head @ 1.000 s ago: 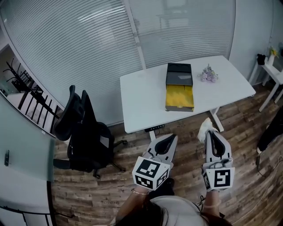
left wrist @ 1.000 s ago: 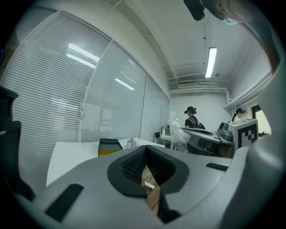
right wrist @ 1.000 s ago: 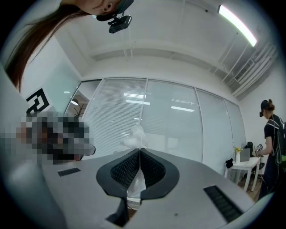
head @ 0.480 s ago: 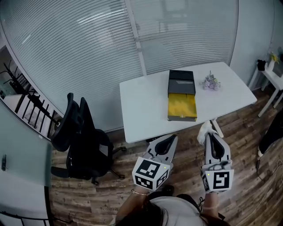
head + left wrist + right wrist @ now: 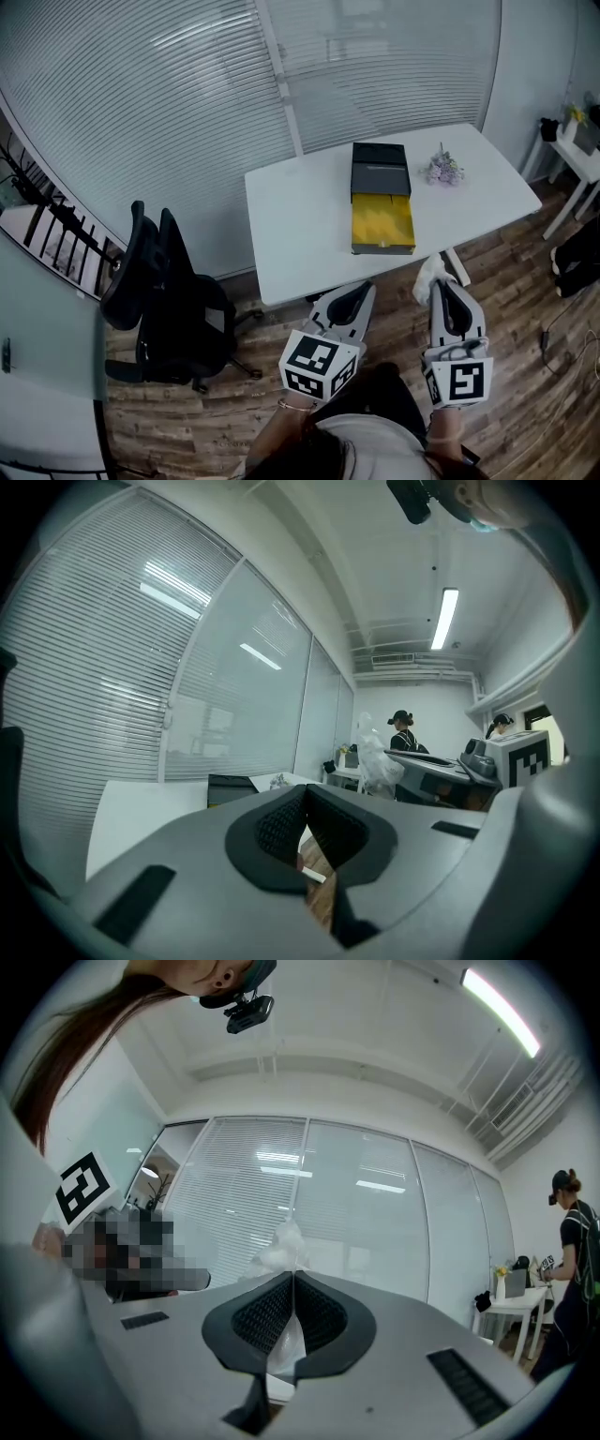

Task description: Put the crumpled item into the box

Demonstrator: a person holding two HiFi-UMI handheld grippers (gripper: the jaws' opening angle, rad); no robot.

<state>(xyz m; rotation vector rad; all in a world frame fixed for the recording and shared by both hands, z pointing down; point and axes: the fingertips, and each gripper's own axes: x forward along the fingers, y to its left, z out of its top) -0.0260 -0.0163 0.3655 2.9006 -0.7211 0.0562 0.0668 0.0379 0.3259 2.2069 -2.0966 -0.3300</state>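
Observation:
The crumpled white item [image 5: 428,276] is pinched in my right gripper [image 5: 440,285], held over the wooden floor just short of the white table [image 5: 291,216]. In the right gripper view the jaws are shut on that crumpled item [image 5: 280,1247], which sticks up above the right gripper [image 5: 292,1281]. The box [image 5: 382,197] lies on the table with a black part at the back and an open yellow inside toward me. My left gripper [image 5: 358,291] hovers beside the right one; in the left gripper view the left gripper [image 5: 305,795] is shut with nothing in it.
A small bunch of flowers [image 5: 442,170] lies right of the box. A black office chair [image 5: 164,300] stands left of the table. Glass walls with blinds run behind. A white side table [image 5: 577,150] stands at the far right. People [image 5: 405,731] stand in the distance.
The table and box have shifted slightly in the head view as the person moves about. Both grippers keep their pose, the right one still holding the crumpled item.

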